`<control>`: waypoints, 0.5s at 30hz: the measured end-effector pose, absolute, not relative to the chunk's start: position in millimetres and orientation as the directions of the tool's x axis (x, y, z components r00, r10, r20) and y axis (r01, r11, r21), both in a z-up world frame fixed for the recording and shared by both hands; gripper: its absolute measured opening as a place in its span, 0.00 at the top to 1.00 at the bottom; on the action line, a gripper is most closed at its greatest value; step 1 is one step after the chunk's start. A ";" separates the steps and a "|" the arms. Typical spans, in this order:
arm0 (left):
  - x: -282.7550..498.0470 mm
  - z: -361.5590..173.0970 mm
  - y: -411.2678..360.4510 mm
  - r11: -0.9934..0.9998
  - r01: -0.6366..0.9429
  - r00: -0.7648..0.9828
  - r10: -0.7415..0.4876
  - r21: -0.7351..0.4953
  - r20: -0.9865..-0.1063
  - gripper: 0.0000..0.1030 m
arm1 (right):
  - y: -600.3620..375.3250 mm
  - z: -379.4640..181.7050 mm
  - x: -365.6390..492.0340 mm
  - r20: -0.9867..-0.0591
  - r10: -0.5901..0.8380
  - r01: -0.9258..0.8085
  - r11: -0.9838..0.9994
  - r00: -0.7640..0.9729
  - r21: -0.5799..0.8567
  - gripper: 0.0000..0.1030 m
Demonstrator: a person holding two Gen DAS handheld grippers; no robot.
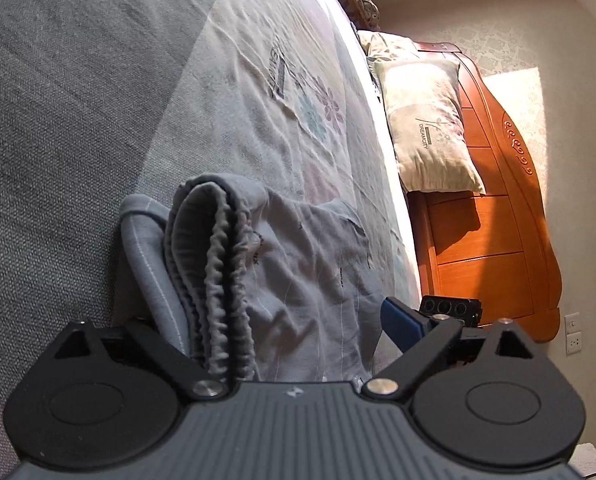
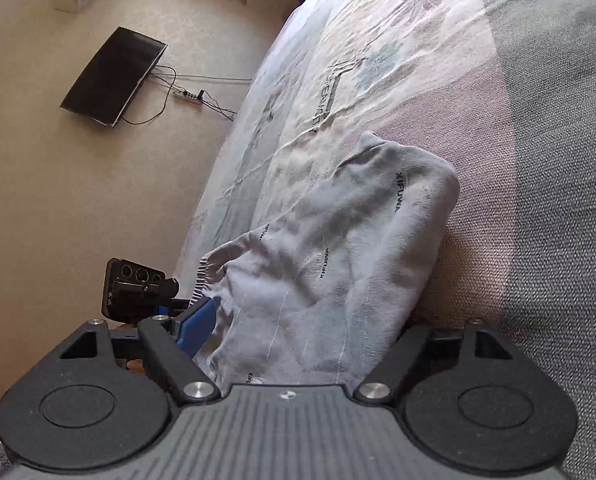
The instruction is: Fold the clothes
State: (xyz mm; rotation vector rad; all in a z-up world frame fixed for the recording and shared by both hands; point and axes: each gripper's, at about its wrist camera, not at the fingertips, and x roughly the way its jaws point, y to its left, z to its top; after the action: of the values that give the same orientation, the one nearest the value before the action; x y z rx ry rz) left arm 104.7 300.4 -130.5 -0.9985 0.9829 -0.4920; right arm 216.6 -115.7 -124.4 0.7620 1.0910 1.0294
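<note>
A folded grey garment (image 1: 298, 272) with a gathered elastic waistband (image 1: 226, 280) lies on the bed, partly on the floral sheet (image 1: 278, 100) and partly on a grey blanket (image 1: 58, 120). My left gripper (image 1: 274, 328) is open wide with the garment's near end between its jaws. One blue finger pad (image 1: 401, 324) shows on the right, and cloth hides the other finger. In the right wrist view the same garment (image 2: 337, 260), printed with small black lettering, lies between the jaws of my right gripper (image 2: 305, 328). That gripper is open too. Its blue finger pad (image 2: 198, 324) shows at left.
A pillow (image 1: 425, 120) leans on the orange wooden headboard (image 1: 497, 200) at the right. Wall sockets (image 1: 573, 334) sit low beside it. A black screen (image 2: 114, 76) and a power strip (image 2: 188, 95) hang on the wall past the bed's edge. The grey blanket (image 2: 557, 160) covers the near side.
</note>
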 end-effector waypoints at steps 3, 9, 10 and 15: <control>100.1 -131.4 304.8 0.442 -0.092 0.516 -0.745 -0.892 -0.422 0.09 | -121.5 -129.9 215.3 -0.220 0.968 -0.236 0.243 0.121 0.941 0.08; 100.9 -131.5 301.4 0.442 -0.096 0.518 -0.743 -0.892 -0.424 0.10 | -109.6 -124.8 222.9 -0.242 0.965 -0.255 0.259 0.096 0.932 0.04; 100.2 -127.5 300.6 0.435 -0.084 0.521 -0.748 -0.897 -0.411 0.10 | -108.1 -121.4 222.8 -0.231 0.969 -0.259 0.247 0.090 0.934 0.04; 97.3 -111.7 296.0 0.426 -0.046 0.521 -0.761 -0.903 -0.386 0.10 | -110.5 -103.1 219.8 -0.156 0.985 -0.285 0.172 0.080 0.943 0.04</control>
State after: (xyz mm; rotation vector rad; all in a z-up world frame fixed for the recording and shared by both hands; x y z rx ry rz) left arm 97.3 296.0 -111.7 -1.0485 0.9327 -0.5393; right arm 219.8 -110.5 -103.1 0.8998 1.0258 1.1726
